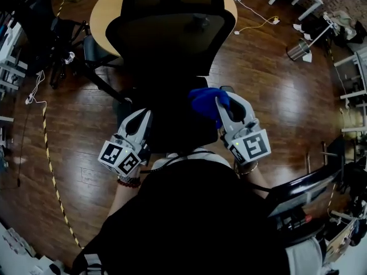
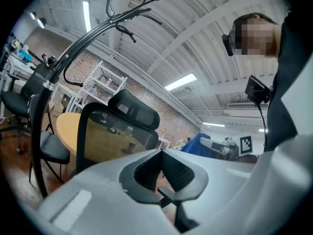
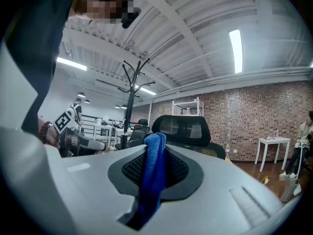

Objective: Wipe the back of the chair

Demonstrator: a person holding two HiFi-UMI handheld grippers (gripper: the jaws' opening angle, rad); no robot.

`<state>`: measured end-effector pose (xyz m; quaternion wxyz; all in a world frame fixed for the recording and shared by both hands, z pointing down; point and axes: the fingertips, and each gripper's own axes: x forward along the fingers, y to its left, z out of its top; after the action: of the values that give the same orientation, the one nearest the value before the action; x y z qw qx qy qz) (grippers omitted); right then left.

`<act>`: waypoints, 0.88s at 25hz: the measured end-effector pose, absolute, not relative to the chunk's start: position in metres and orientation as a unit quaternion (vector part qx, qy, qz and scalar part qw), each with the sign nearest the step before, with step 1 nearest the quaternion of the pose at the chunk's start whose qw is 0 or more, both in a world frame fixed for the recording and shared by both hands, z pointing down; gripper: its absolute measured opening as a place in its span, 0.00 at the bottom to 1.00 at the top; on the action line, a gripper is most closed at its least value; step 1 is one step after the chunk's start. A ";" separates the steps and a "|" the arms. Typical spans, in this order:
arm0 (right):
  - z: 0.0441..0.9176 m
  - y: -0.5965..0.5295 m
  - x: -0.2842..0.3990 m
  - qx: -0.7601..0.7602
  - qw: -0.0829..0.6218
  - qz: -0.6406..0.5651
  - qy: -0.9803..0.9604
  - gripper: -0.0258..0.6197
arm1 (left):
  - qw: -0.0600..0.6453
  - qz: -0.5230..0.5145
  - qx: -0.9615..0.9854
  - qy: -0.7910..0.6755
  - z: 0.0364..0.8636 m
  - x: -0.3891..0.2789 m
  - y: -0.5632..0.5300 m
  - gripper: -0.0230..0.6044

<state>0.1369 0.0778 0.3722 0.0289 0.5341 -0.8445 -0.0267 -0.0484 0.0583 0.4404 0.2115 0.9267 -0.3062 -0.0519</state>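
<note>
Chair back at 12 o'clock likely flexes; right hand-held gripper pinches limp cloth, left hand-held gripper pressed together.

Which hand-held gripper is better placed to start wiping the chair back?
Right. The right hand-held gripper is shut on the blue cloth and faces the chair back. The left hand-held gripper is shut with nothing between its jaws.

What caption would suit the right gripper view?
The right gripper pinches a blue cloth, a black mesh chair ahead.
</note>
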 end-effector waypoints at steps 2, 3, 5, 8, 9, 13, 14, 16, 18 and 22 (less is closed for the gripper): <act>0.373 0.081 0.135 0.531 0.029 -0.024 -0.846 0.11 | 0.197 -0.046 0.930 -0.306 0.437 -0.043 0.062 0.05; 0.371 0.082 0.134 0.530 0.027 -0.023 -0.847 0.11 | 0.193 -0.048 0.932 -0.304 0.433 -0.039 0.064 0.05; 0.365 0.085 0.132 0.525 0.025 -0.036 -0.850 0.11 | 0.187 -0.058 0.934 -0.298 0.425 -0.034 0.071 0.05; 0.362 0.092 0.140 0.522 0.028 -0.053 -0.851 0.10 | 0.182 -0.062 0.936 -0.295 0.421 -0.021 0.079 0.05; 0.363 0.096 0.149 0.525 0.024 -0.050 -0.849 0.10 | 0.182 -0.059 0.936 -0.294 0.422 -0.013 0.082 0.05; 0.369 0.113 0.181 0.551 0.020 -0.038 -0.833 0.10 | 0.178 -0.049 0.941 -0.283 0.423 0.003 0.089 0.05; 0.371 0.116 0.186 0.555 0.026 -0.038 -0.831 0.10 | 0.177 -0.046 0.941 -0.283 0.423 0.003 0.088 0.05; 0.374 0.122 0.192 0.560 0.036 -0.040 -0.827 0.10 | 0.175 -0.039 0.942 -0.283 0.423 0.002 0.089 0.05; 0.372 0.124 0.192 0.557 0.033 -0.048 -0.828 0.10 | 0.177 -0.037 0.942 -0.284 0.423 -0.001 0.090 0.05; 0.360 0.119 0.193 0.551 0.015 -0.069 -0.832 0.10 | 0.184 -0.040 0.945 -0.268 0.425 0.010 0.090 0.05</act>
<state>0.1927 0.1191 0.3604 0.0149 0.5505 -0.8319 -0.0686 0.0098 0.0897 0.4251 0.1841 0.9449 -0.2678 -0.0403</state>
